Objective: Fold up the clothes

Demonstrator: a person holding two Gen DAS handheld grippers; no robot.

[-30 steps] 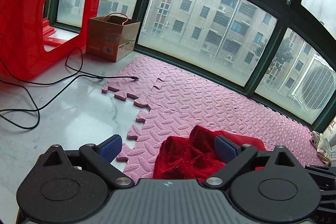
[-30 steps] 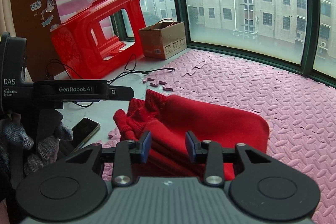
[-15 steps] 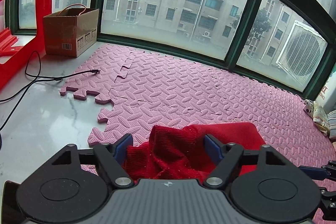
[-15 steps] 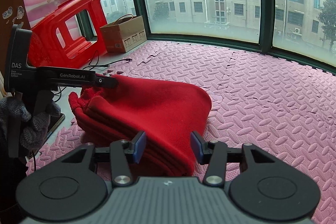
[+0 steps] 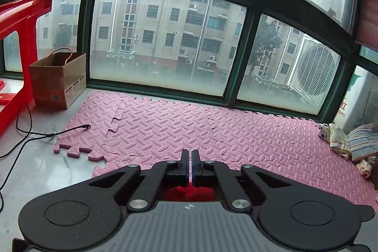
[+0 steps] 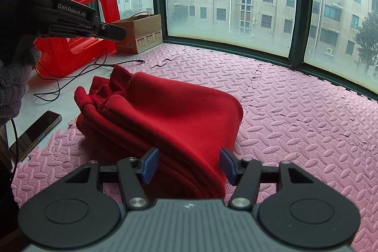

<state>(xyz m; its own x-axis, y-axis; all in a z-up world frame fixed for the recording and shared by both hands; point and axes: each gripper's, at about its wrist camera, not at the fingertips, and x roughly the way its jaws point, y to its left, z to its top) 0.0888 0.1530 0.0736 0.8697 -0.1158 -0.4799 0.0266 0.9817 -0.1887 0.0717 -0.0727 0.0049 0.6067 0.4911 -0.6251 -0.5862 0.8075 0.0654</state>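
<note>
A red garment (image 6: 165, 115) lies folded in a thick bundle on the pink foam mat (image 6: 295, 124), its ribbed cuffs bunched at the left end. My right gripper (image 6: 189, 165) is open, its blue pads on either side of the bundle's near edge. In the right wrist view my left gripper (image 6: 120, 34) is held above the bundle's left end, clear of the cloth, by a gloved hand (image 6: 14, 84). In its own view the left gripper (image 5: 190, 162) is shut with nothing between the fingers. Only a strip of the red garment (image 5: 186, 193) shows beneath it.
A red plastic stool (image 6: 94, 15) and a brown carton (image 6: 141, 32) stand by the window at the left. A black cable (image 6: 78, 77) and a phone (image 6: 35, 131) lie on the marble sill. Loose clothes (image 5: 354, 141) are piled at the mat's far right.
My left gripper has shut and risen off the red garment, tilting up toward the window. My right gripper has opened wider at the bundle's near edge.
</note>
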